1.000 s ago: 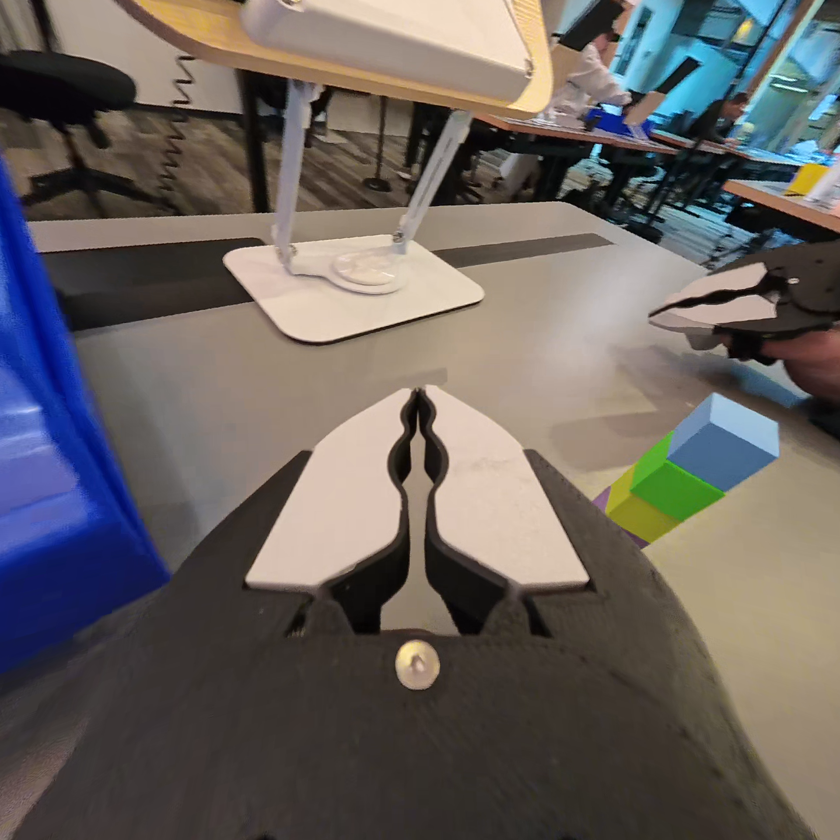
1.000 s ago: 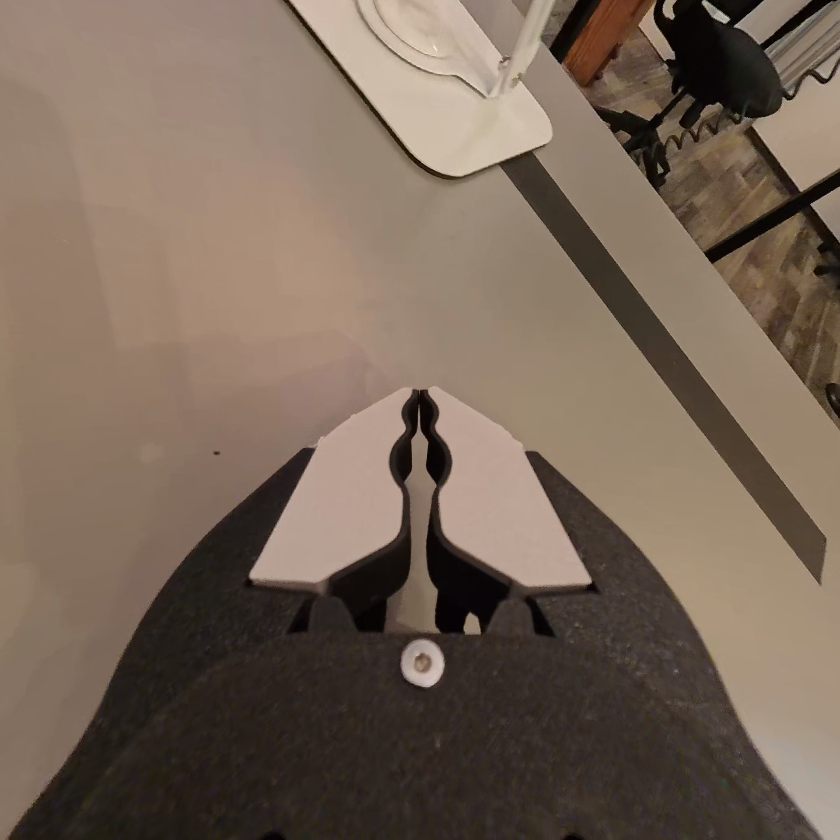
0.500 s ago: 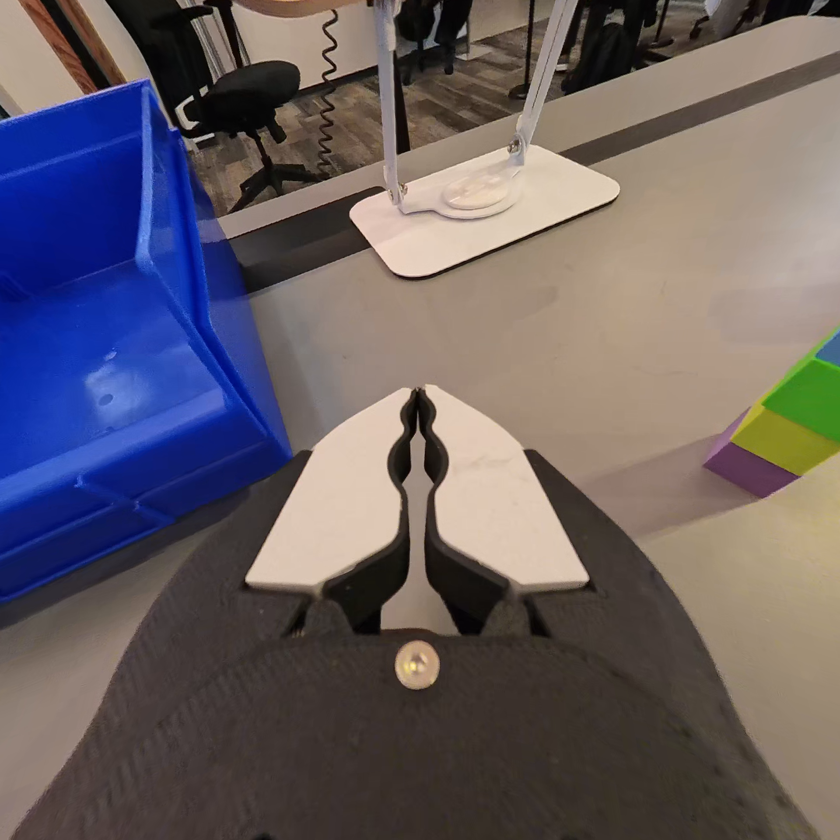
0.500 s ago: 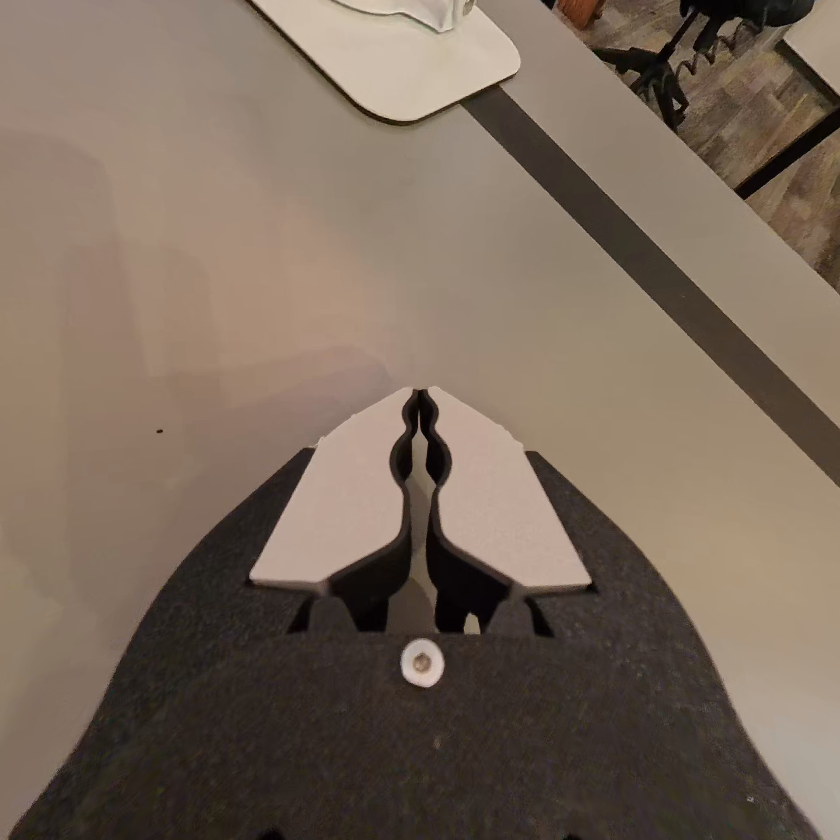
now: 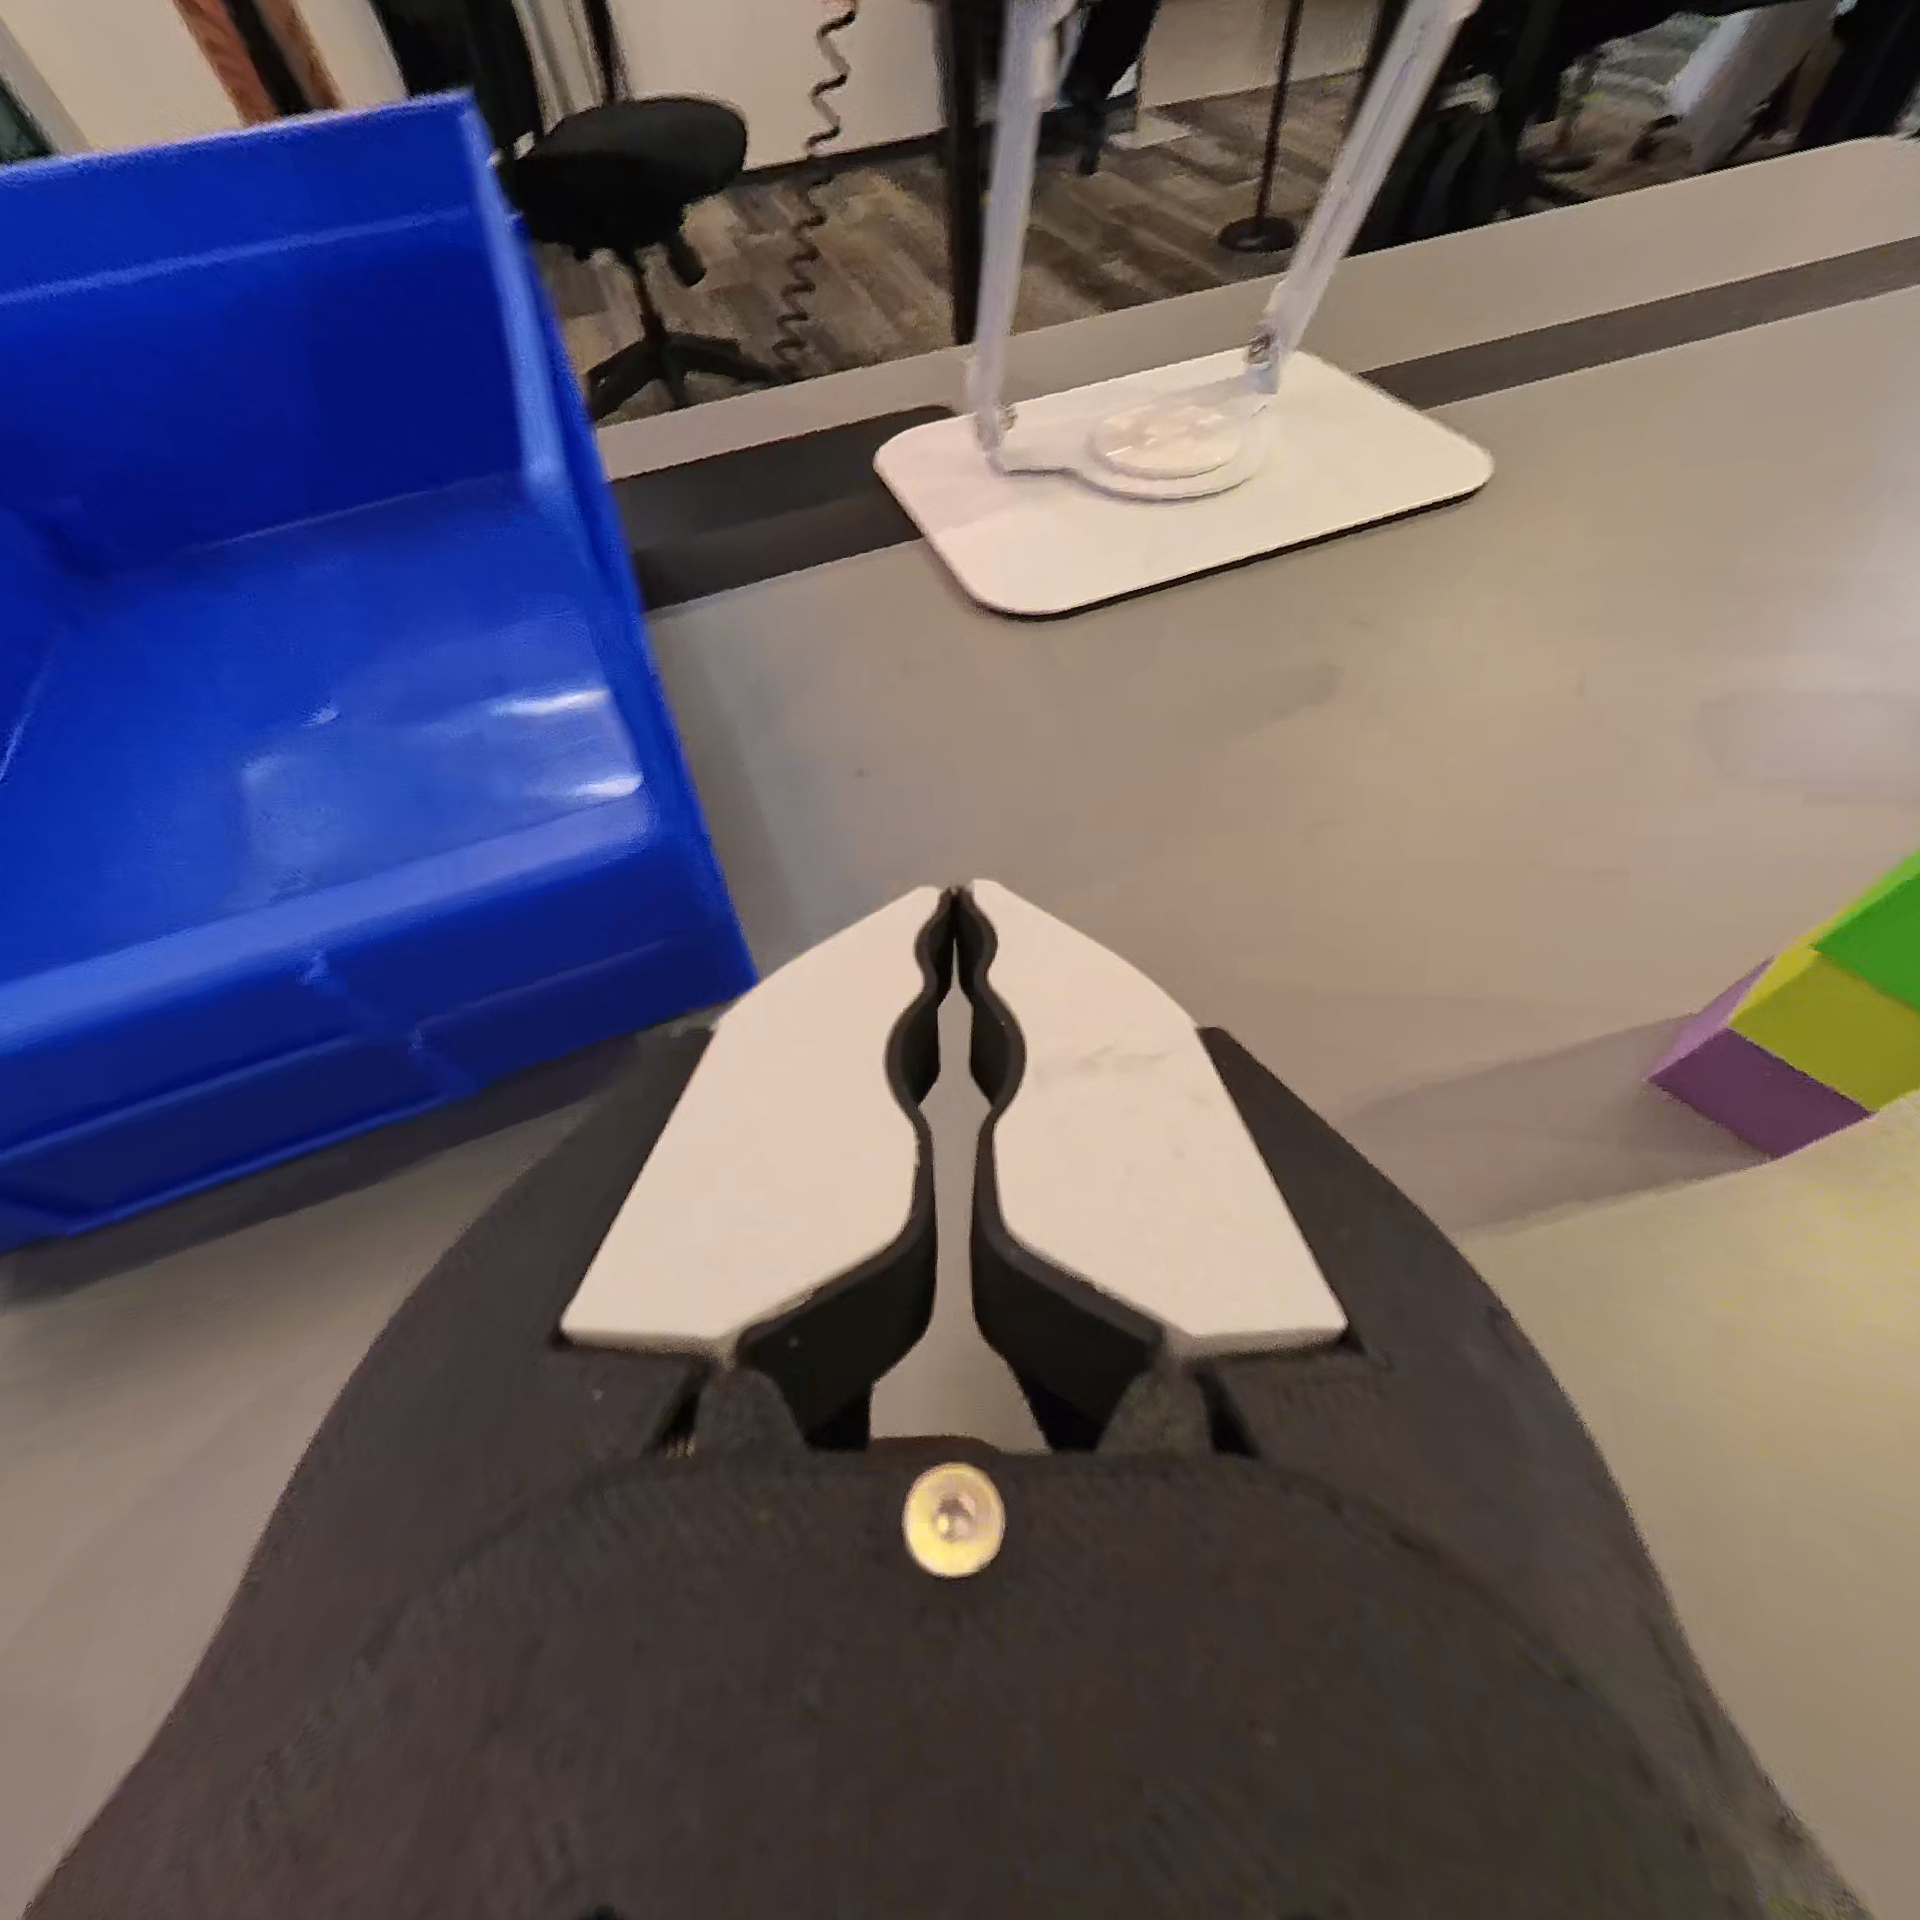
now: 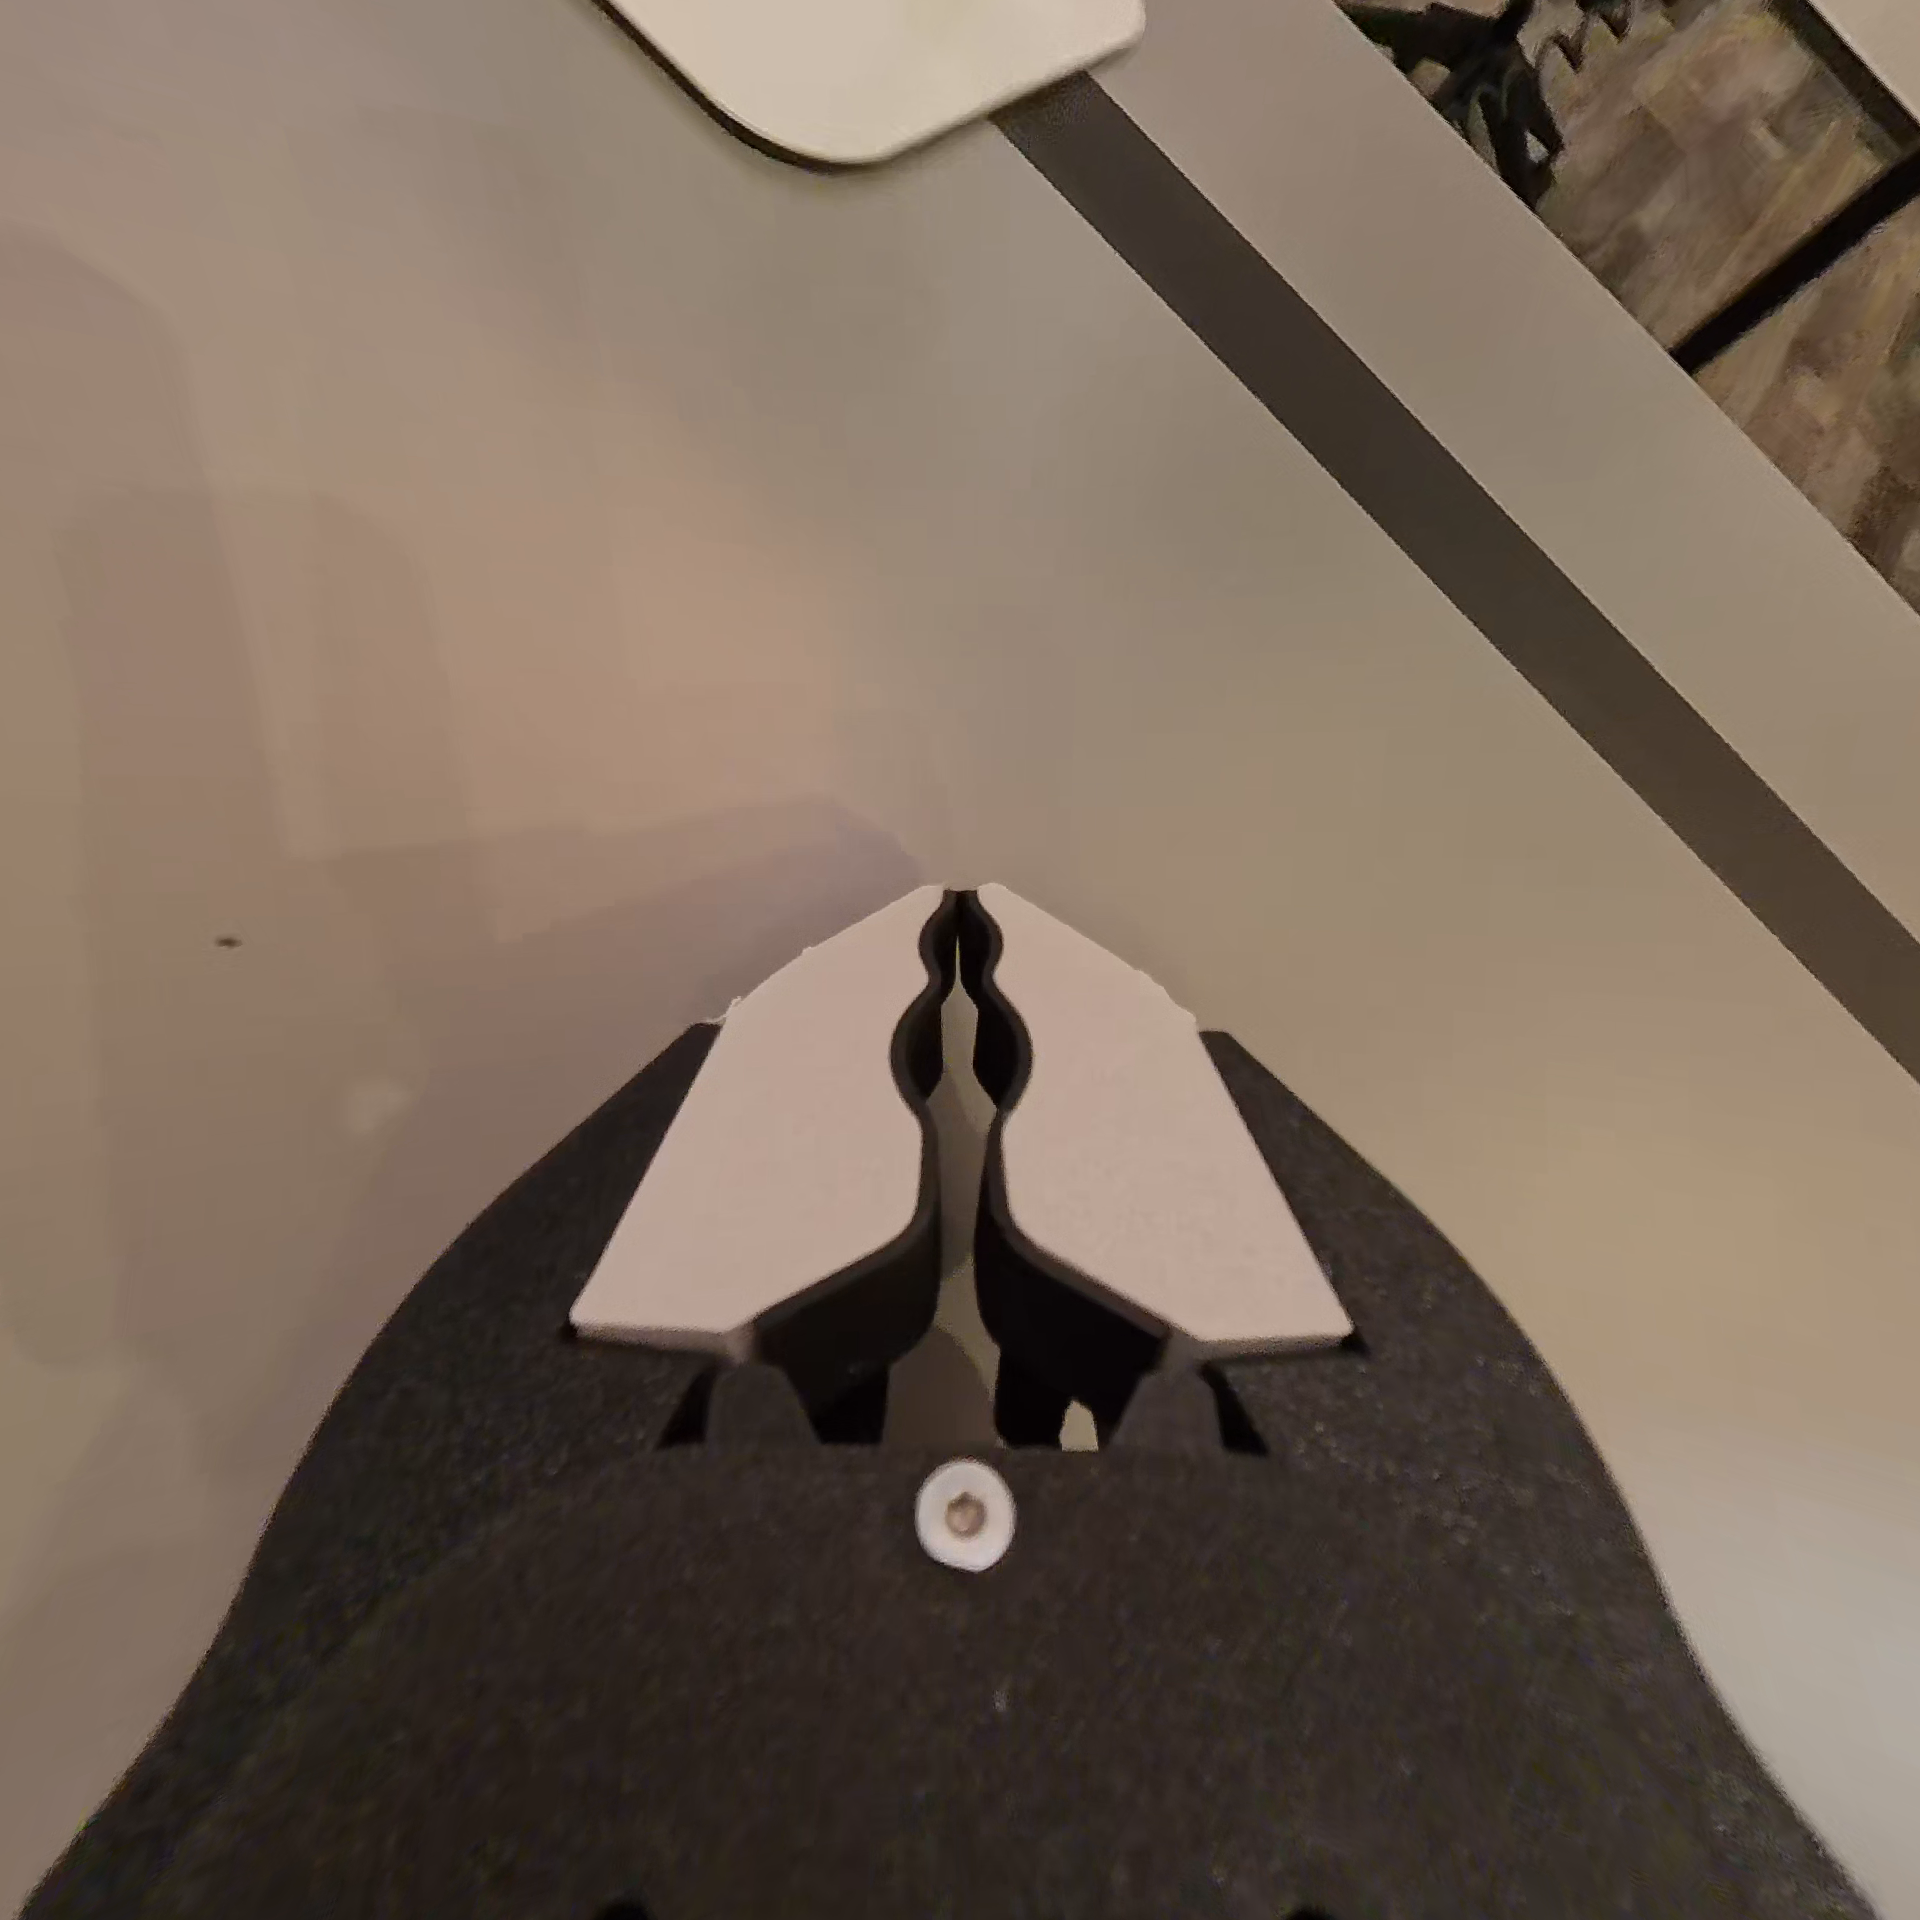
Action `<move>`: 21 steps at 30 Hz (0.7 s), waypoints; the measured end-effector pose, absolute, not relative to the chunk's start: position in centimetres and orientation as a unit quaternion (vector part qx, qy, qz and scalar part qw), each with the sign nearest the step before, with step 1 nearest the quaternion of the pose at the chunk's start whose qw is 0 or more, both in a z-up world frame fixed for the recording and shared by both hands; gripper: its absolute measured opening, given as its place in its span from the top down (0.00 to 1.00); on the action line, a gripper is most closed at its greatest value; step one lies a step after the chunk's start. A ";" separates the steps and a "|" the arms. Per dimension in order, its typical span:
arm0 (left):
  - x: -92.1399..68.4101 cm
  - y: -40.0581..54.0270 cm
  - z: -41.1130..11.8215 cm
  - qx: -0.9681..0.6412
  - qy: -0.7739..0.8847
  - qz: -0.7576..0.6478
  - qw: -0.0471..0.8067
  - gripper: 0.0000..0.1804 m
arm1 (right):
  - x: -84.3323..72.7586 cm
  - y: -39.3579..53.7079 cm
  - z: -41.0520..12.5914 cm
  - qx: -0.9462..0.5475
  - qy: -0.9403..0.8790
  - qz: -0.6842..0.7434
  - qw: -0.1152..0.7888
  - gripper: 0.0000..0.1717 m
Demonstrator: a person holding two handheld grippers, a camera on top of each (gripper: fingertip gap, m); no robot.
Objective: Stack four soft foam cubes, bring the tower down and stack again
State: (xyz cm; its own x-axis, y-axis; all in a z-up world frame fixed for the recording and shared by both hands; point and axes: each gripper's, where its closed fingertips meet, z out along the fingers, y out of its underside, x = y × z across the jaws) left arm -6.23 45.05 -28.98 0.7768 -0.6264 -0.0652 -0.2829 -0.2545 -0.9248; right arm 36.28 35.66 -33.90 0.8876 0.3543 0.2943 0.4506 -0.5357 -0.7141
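In the left wrist view a stack of foam cubes stands on the grey table [image 5: 1299, 831] at the right edge: a purple cube [image 5: 1745, 1086] at the bottom, a yellow-green cube [image 5: 1839, 1023] on it, and a green cube [image 5: 1875, 930] above, cut off by the frame. My left gripper [image 5: 954, 894] is shut with nothing between its pads, above the table to the left of the stack. My right gripper [image 6: 961, 894] is shut with nothing between its pads, over bare table [image 6: 520, 623]. No cube shows in the right wrist view.
A blue plastic bin [image 5: 291, 665] stands at the left, close to my left gripper. A white lamp base [image 5: 1184, 499] with two thin arms sits at the back by a dark strip [image 5: 748, 520]; it also shows in the right wrist view [image 6: 883, 73]. Office chairs stand beyond the table edge. My left tips are roughly 15 centimeters from the green cube [image 5: 1875, 930].
My left gripper has drawn back and turned left, so the bin came into view and the stack slid to the right edge. My right gripper drew back from the lamp base. Both stayed shut.
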 end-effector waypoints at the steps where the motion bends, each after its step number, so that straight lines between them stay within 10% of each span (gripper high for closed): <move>1: -6.9 44.9 -29.1 -0.783 0.278 -0.160 0.532 1.00 | 37.3 35.6 -33.9 -0.879 -0.217 -0.069 0.419 1.00; 21: 11.6 36.5 -33.0 -0.820 0.370 -0.214 0.382 1.00 | 40.5 35.2 -33.9 -0.899 -0.130 -0.025 0.417 1.00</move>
State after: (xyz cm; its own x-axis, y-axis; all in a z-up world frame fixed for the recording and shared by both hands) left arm 11.63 36.54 -33.00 0.6353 -0.7692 0.0685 -0.4429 -0.4356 -0.7836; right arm 40.51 35.20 -33.90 0.9651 0.2128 0.1527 0.2540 -0.6179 -0.7441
